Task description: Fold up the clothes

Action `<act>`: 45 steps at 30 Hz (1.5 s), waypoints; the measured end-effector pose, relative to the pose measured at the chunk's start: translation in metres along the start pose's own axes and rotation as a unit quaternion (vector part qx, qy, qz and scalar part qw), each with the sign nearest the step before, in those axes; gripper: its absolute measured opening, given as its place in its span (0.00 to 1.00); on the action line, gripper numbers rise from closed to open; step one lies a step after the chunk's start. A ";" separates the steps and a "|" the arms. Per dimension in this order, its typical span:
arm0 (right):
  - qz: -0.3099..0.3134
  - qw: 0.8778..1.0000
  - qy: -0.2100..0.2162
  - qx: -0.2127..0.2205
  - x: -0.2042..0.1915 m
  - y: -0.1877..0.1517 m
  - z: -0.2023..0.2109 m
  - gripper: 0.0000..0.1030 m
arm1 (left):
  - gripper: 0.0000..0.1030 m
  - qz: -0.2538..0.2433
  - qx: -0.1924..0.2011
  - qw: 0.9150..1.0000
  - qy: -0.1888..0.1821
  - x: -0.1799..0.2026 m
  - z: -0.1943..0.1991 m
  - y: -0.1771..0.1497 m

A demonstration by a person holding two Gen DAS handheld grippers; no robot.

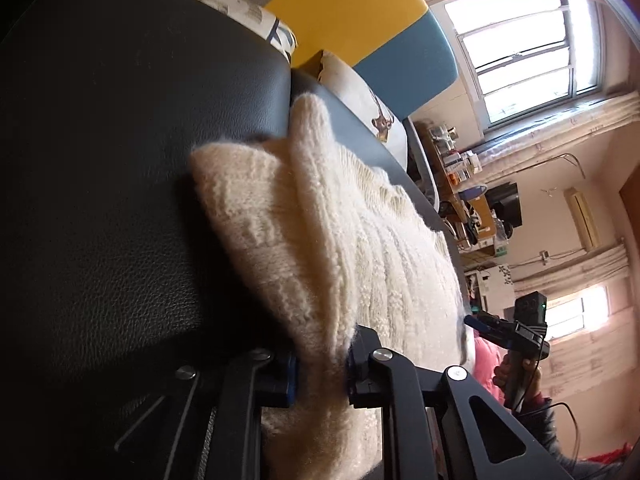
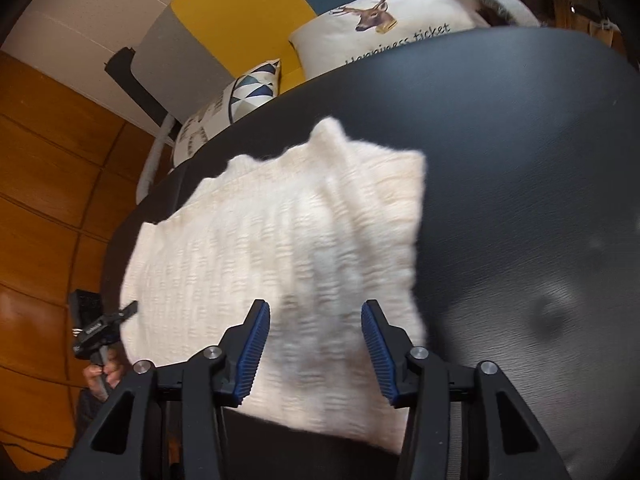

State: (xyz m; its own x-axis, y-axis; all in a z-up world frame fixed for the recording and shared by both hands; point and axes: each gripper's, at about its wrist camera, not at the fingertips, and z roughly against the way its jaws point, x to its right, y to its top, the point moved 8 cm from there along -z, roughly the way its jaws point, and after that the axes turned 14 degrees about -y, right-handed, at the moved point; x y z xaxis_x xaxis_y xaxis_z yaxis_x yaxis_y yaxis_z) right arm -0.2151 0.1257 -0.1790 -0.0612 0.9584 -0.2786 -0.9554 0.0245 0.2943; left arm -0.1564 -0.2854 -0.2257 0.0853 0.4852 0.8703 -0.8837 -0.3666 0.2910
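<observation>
Sweater (image 1: 320, 248), cream and cable-knit, lies partly folded on a black leather-look surface (image 1: 120, 160); whether that is a desk or an upholstered seat cannot be told. In the left wrist view, the left gripper (image 1: 320, 372) has its jaws pinching a raised fold of the knit at the near edge, the wool bunched between the blue pads (image 1: 290, 376). A ridge of cloth stands up beyond the grip, running away toward a yellow and teal panel (image 1: 360, 12) and a deer-print cushion (image 1: 360, 96). The right gripper (image 1: 480, 322) shows at the far side of the garment, held in the person's hand (image 1: 516, 376).

In the right wrist view, the right gripper (image 2: 316, 344) hangs over the sweater's near part with its jaws spread and nothing between them; the knit beneath is blurred. The left gripper (image 2: 128, 310) appears at the sweater's left edge.

The step in hand looks like taking hold for the next fold. To do it well, the right jaws should likely close on the edge opposite the left grip, catching every layer, so both sides lift evenly and the bulky wool does not sag or slip out.
</observation>
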 end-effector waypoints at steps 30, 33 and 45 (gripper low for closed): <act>0.112 0.992 0.002 -0.052 -0.040 -0.013 -0.055 0.04 | 0.15 -0.053 0.107 0.986 -0.119 0.121 0.032 0.024; 0.118 0.992 0.013 -0.052 -0.043 -0.014 -0.056 0.04 | 0.15 -0.068 0.094 0.986 -0.122 0.142 0.020 0.023; 0.119 0.990 0.052 -0.052 -0.038 -0.022 -0.050 0.04 | 0.15 -0.046 0.059 0.989 -0.125 0.184 -0.054 0.012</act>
State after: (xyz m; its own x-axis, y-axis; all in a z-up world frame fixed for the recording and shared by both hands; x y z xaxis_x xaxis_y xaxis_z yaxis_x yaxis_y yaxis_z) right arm -0.2060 0.0743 -0.2204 -0.3122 0.8993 -0.3062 -0.9346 -0.2329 0.2689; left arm -0.1761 -0.1573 -0.0840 0.2877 0.3153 0.9043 -0.8083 -0.4266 0.4059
